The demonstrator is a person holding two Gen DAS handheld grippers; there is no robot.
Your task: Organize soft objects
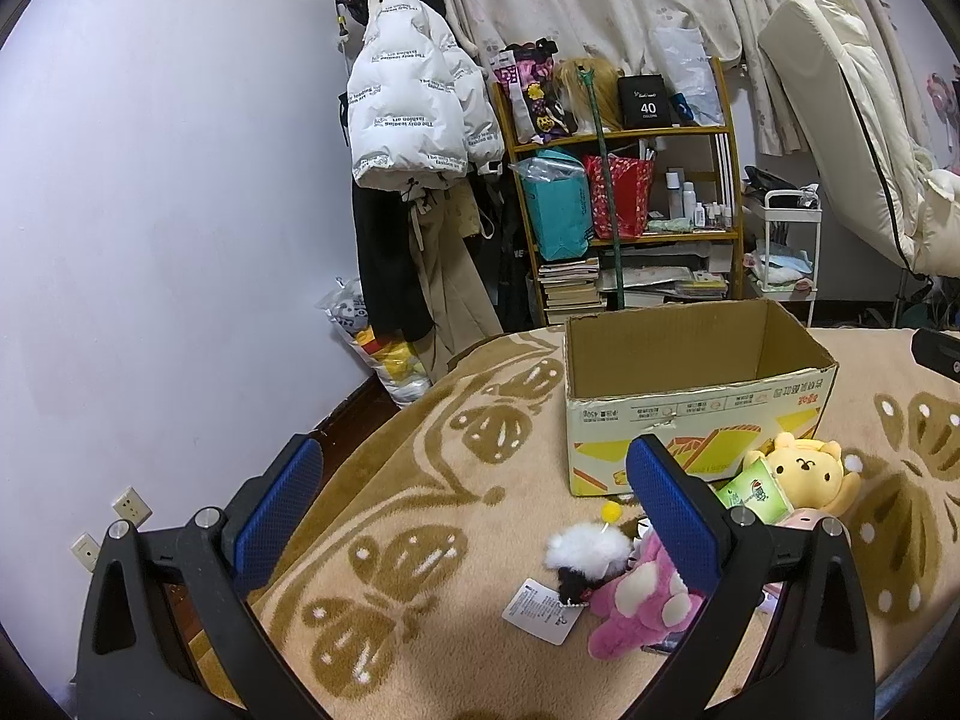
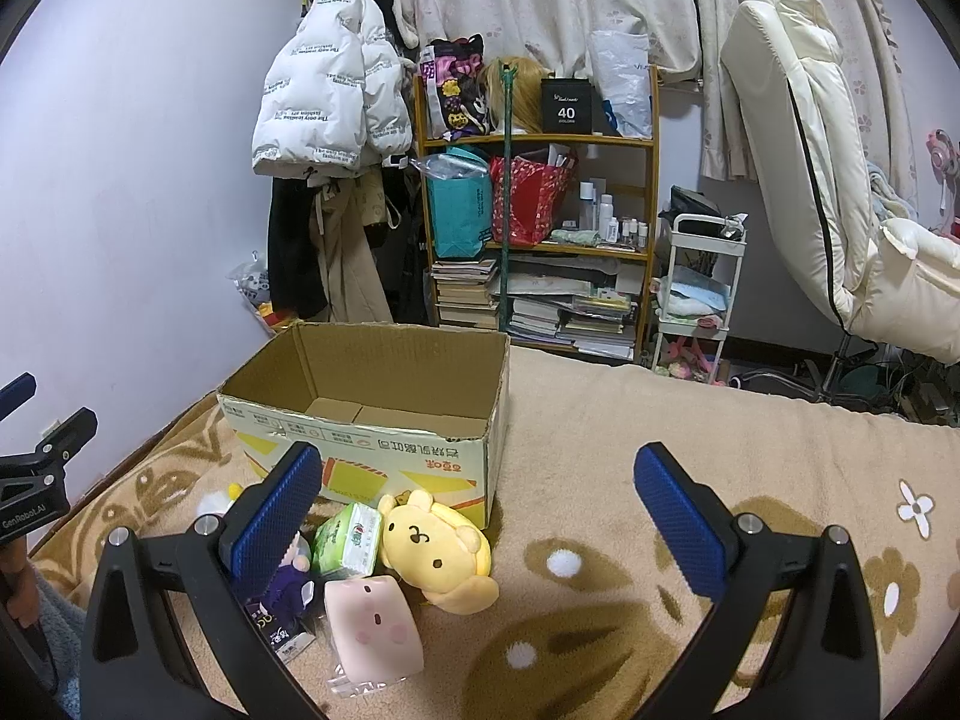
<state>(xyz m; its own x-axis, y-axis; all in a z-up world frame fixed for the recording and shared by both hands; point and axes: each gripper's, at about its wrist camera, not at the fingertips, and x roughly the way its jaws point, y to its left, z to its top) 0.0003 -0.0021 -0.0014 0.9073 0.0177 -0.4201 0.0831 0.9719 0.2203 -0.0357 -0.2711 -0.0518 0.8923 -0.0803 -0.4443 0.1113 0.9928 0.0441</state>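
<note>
Blue-padded and spread wide with nothing between them, our left gripper [image 1: 474, 492] hung low over the blanket [image 1: 420, 480], pink plush [image 1: 636, 606] and white furry toy [image 1: 585, 549] just ahead, beside the cardboard box [image 1: 696, 414]. From the right wrist, our right gripper [image 2: 480, 510] gaped equally empty; yellow plush [image 2: 435, 546], green tissue pack [image 2: 348, 540] and pink squishy [image 2: 372, 624] lay against the box, whose print we couldn't read. "GenRobot.AI" marked the left gripper's body.

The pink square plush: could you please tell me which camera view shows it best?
The right wrist view: the pink square plush lies whole in front of the cardboard box. The left wrist view shows only a pink sliver behind the gripper finger.
</note>
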